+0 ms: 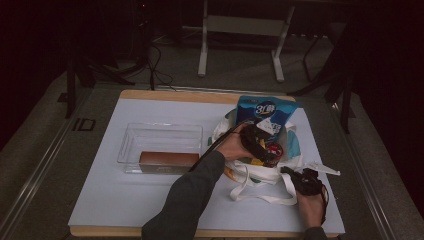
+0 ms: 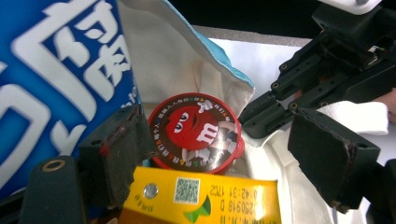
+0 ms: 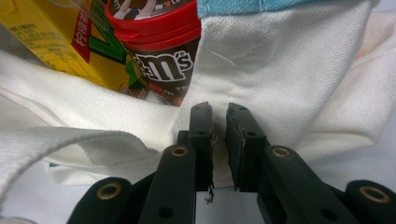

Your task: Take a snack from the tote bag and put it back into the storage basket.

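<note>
A white cloth tote bag lies slumped on the right half of the white counter, its mouth open and its straps trailing toward the near edge. A tall blue packet with white lettering stands up out of the far side of the bag. Inside the mouth sit a round tub with a red rim and a candy-character lid and, just beside it on the near side, a yellow carton.

The left gripper reaches over the bag's mouth, the person's dark sleeve crossing the counter from the bottom. Its fingers are spread wide, one resting against the blue packet and the edge of the tub, the other well out to the side above the cloth; they grip nothing.

The right gripper is at the near right corner of the bag. In the right gripper view its fingers are drawn narrow with a fold of the bag's white cloth pinched between them, just below the tub and carton.

To the left of the bag, apart from it, a clear plastic bin rests on the counter with a brown rectangular box lying along its near wall.
</note>
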`<state>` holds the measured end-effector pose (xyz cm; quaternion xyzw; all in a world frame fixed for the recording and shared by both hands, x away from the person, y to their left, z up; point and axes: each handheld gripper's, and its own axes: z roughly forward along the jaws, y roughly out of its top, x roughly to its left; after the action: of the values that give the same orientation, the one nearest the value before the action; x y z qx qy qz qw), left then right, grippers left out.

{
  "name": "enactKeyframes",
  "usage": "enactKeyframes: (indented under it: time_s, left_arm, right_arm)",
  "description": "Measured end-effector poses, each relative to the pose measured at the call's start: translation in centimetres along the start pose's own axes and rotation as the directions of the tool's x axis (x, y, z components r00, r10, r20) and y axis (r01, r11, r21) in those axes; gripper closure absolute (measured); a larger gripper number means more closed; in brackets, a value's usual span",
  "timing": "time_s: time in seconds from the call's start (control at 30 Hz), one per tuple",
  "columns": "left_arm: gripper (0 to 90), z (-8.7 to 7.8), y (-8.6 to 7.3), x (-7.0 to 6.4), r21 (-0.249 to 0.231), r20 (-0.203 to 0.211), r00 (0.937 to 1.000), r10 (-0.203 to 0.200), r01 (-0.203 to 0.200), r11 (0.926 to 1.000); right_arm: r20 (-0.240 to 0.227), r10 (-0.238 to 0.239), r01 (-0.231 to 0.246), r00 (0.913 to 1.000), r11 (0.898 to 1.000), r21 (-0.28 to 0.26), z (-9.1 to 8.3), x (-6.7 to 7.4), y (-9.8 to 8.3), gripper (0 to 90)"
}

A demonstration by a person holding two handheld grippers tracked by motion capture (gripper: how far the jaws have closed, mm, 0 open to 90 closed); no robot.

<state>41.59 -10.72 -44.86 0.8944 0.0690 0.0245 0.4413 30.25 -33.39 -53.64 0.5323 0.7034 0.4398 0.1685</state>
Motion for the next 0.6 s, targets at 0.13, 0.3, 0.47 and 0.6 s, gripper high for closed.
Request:
enactKeyframes:
  time_s: [0.13,0.3,0.47,0.6]
  left_arm:
    - [19.3,-0.66,-0.46,0.42,0.012,0.008,0.9999,-0.013,0.013,0.9999]
    - [19.3,-0.87,-0.87,0.39,-0.001,0.01,0.9996,-0.025,0.025,0.9997]
    - [19.2,-0.87,-1.01,0.37,-0.008,0.009,0.9995,-0.031,0.031,0.9995]
    - [19.2,-1.18,-1.02,0.36,-0.016,0.006,0.9991,-0.041,0.041,0.999]
  right_arm:
    - [0.001,-0.002,0.002,1.0,1.0,0.0,-0.01,0.02,-0.01,80.5]
    - [0.003,-0.003,0.003,1.0,1.0,0.001,-0.02,0.06,-0.02,80.3]
    - [0.001,-0.002,0.002,1.0,1.0,0.0,-0.04,0.05,-0.04,80.3]
    - [-0.001,-0.001,0.001,1.0,1.0,0.0,-0.03,0.01,-0.03,80.2]
